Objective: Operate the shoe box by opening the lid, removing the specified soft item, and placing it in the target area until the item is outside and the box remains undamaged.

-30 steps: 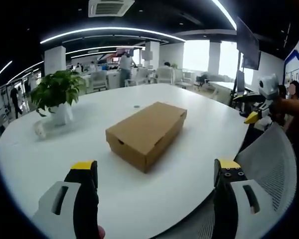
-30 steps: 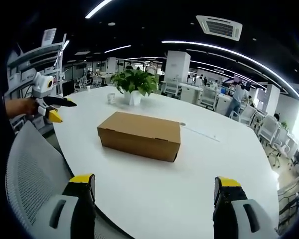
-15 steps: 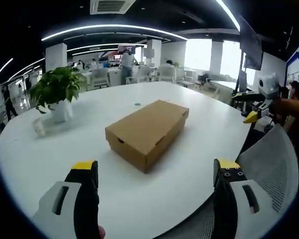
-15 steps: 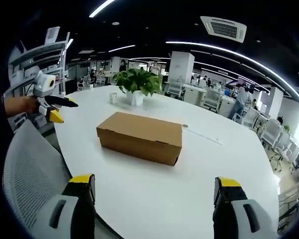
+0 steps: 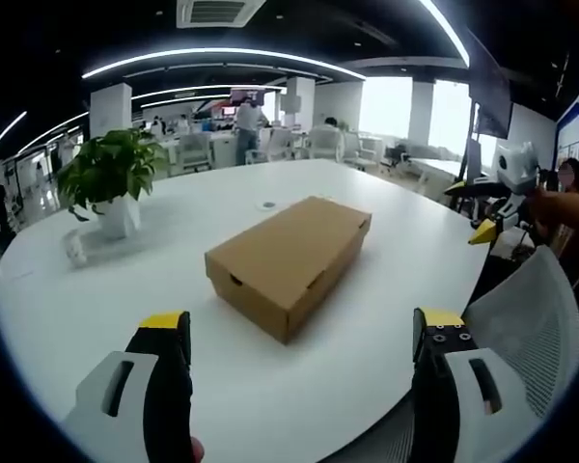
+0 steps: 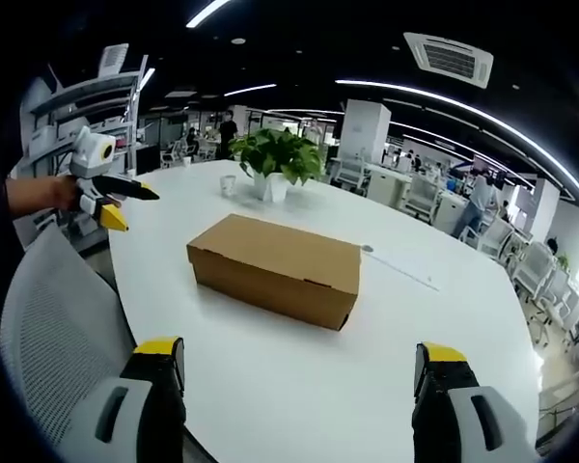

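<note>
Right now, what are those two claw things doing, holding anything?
Left gripper: open, holding nothing.
Right gripper: open, holding nothing, short of the shoe box.

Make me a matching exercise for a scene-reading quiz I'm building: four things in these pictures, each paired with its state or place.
Things:
1. shoe box
2. potted plant
3. left gripper
4. mesh chair

States or places:
A. jaws wide apart, holding nothing
B. lid closed, lying on the white table
C. pulled up at the table's edge
D. standing upright on the table beyond the box

Pairs: 1-B, 2-D, 3-A, 4-C
</note>
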`<state>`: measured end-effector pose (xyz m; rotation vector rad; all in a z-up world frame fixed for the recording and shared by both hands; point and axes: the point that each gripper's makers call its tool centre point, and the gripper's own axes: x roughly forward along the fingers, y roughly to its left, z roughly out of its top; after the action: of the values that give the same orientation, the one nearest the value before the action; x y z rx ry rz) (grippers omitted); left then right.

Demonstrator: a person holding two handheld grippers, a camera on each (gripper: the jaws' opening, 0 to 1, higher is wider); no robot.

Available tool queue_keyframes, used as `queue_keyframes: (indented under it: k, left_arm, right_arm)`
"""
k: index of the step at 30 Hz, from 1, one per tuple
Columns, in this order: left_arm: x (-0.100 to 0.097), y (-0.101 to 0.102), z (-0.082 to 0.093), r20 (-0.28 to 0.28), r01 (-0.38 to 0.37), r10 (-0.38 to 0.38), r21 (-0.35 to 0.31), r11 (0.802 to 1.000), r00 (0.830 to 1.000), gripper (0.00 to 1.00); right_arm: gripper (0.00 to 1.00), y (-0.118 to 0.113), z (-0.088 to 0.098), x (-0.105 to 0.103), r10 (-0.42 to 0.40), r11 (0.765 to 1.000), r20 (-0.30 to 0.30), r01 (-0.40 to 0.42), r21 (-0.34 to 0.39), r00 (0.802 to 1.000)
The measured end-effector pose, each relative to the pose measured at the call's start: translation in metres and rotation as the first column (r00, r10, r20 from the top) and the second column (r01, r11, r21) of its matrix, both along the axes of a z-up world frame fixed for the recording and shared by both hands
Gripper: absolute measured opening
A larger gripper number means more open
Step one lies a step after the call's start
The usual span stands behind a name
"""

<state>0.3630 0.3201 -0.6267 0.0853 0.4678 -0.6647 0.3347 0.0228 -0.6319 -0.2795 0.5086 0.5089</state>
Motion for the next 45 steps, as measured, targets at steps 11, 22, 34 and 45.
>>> queue_keyframes:
  k: [11,22,34,45]
  left_arm:
    - [0.006,0.002,-0.003,-0.005,-0.021,0.021,0.005,1.0,1.0,0.95]
    - [0.017,-0.004,-0.007,-0.012,-0.03,0.03,0.007,1.0,0.999,0.94]
    - [0.033,-0.009,-0.016,-0.023,-0.038,0.039,0.017,0.999,0.999,0.93]
    - [0.044,-0.01,-0.028,-0.038,-0.051,0.052,0.029,0.998,0.998,0.92]
  right_arm:
    - [0.99,0.003,-0.001,0.014,0.024,1.0,0.004,-0.024,0.001,1.0]
    - [0.98,0.005,-0.007,0.031,0.059,0.998,-0.004,-0.059,-0.003,0.998]
    - [0.97,0.007,-0.017,0.051,0.098,0.995,-0.01,-0.098,-0.01,0.995]
    - [0.94,0.014,-0.019,0.07,0.152,0.988,0.015,-0.151,-0.022,0.988]
